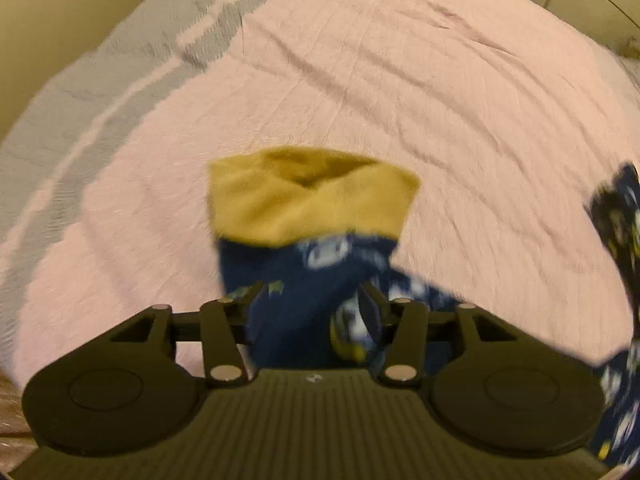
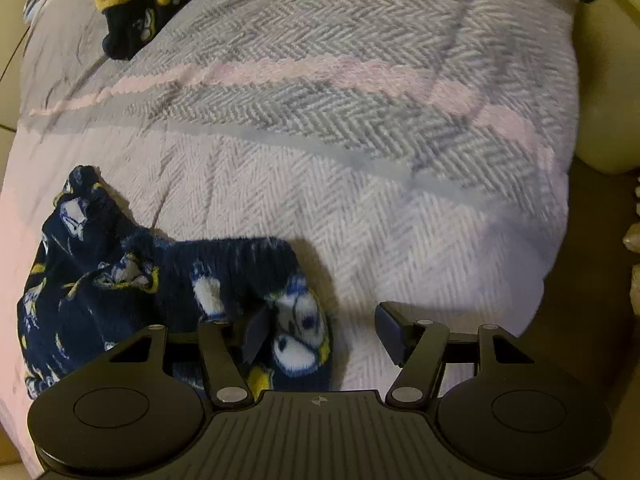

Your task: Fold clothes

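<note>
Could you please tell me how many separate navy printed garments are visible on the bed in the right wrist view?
2. One navy garment lies bunched at lower left, reaching between the right gripper's open fingers. A second navy garment sits at the bed's far upper left. More may lie outside the frame.

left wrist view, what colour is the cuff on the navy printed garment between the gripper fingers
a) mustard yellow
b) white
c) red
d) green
a: in the left wrist view the cuff at the end of the navy printed garment is mustard yellow, and it lies on the pink blanket just beyond the left gripper.
</note>
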